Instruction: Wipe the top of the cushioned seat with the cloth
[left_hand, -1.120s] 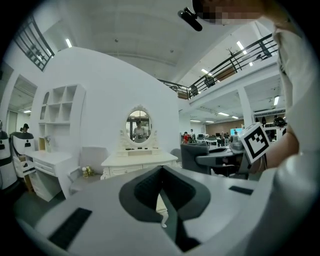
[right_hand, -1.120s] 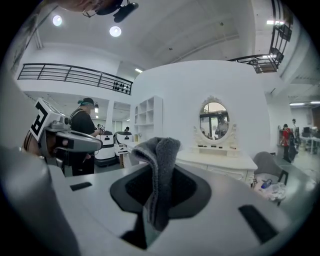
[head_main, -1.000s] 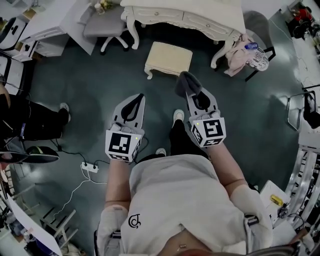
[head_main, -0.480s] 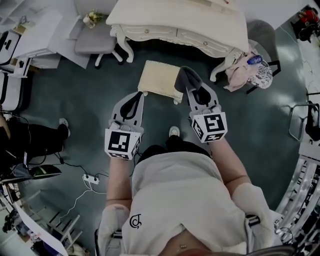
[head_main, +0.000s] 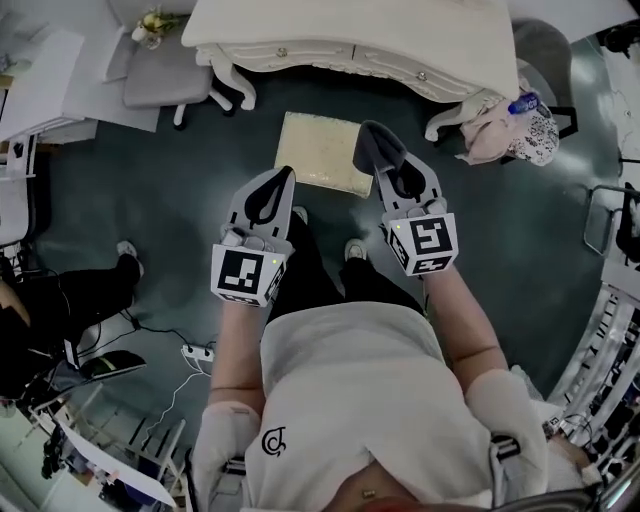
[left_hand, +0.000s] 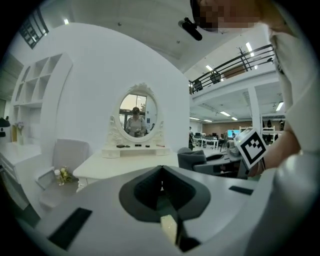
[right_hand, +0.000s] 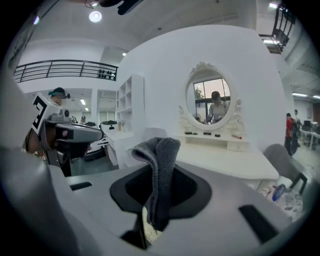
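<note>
The cushioned seat (head_main: 318, 152) is a low cream stool on the dark floor in front of the white dressing table (head_main: 350, 40). My right gripper (head_main: 368, 135) is shut on a grey cloth (head_main: 362, 150), whose folded end stands up between the jaws (right_hand: 161, 170). In the head view its tip overlaps the seat's right edge, well above it. My left gripper (head_main: 284, 178) is shut and holds nothing, its tip just short of the seat's near left corner. A sliver of the cream seat (left_hand: 169, 227) shows below the left jaws.
A grey chair (head_main: 165, 75) stands left of the dressing table. A pink bundle with a bottle (head_main: 505, 125) lies on a chair at the right. Another person (head_main: 60, 300) sits at the left, and a power strip (head_main: 200, 352) with cables lies on the floor.
The seat and dressing table have come nearer and lower in the head view as the person stepped forward. Both grippers now reach the seat's near edge. The cloth stays held.
</note>
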